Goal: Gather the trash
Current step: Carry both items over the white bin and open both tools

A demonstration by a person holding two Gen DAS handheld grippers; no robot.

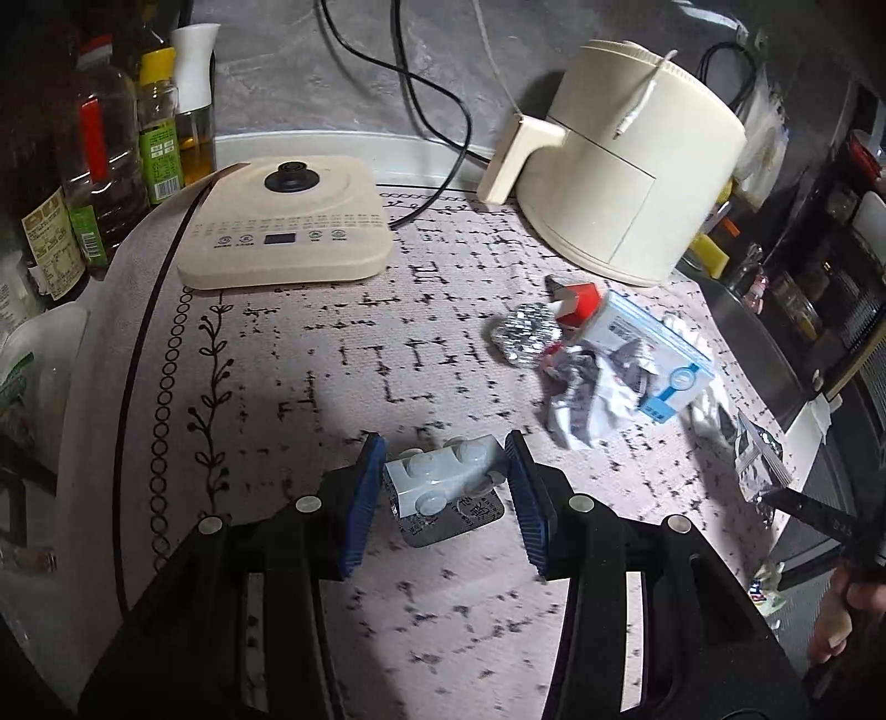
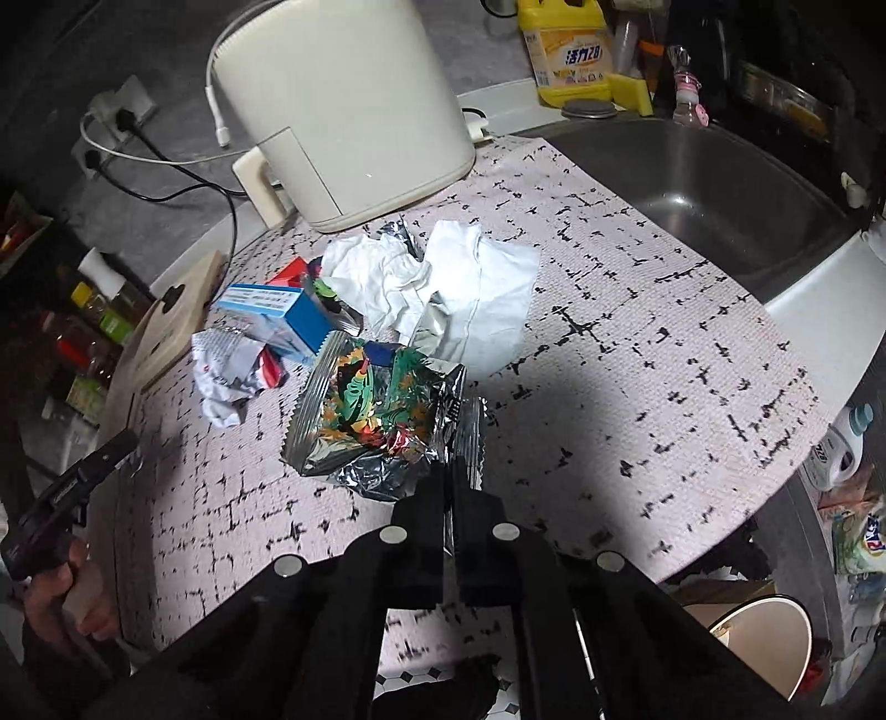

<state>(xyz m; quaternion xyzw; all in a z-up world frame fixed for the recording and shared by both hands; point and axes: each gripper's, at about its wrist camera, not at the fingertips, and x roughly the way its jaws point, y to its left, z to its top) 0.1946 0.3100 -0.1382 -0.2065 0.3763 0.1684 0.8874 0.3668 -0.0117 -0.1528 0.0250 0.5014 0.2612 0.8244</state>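
Observation:
In the left wrist view my left gripper is shut on a silver pill blister pack, its blue pads pressing both sides, just above the patterned mat. In the right wrist view my right gripper is shut on the near edge of a colourful foil snack wrapper lying on the mat. Behind the wrapper lie a blue and white box, crumpled paper and white tissue. The left wrist view also shows the box, the paper and a foil ball.
A cream air fryer stands at the back, a flat induction cooker to its left, with oil bottles beyond. A steel sink lies right of the mat, with a yellow detergent bottle behind it. A paper cup sits below the counter edge.

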